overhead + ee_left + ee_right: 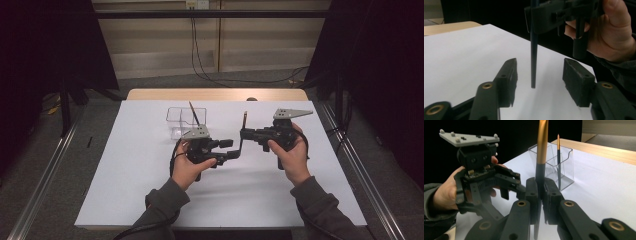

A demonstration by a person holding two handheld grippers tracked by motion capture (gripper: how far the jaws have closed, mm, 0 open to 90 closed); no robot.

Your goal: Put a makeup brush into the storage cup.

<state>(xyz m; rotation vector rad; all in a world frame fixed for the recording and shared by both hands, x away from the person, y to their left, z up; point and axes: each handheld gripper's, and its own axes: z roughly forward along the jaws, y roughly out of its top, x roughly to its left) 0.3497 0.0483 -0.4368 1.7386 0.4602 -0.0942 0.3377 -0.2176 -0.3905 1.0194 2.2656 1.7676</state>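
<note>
White table (150, 190) on grey floor, dark curtains each side; clear holder (186, 121) with one pencil near the far edge. Right gripper (539, 195) clamped on an upright dark, gold-ended pencil (541, 150) mid-table; left gripper (539, 75) parted around its lower tip, not touching.

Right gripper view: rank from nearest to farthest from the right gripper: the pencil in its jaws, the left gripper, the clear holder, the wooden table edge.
1. Pencil: clamped upright in the right gripper.
2. Left gripper: just left, jaws open.
3. Clear holder: behind, to the right, with a second pencil inside.
4. Wooden table edge: far right, beyond the holder.
</note>
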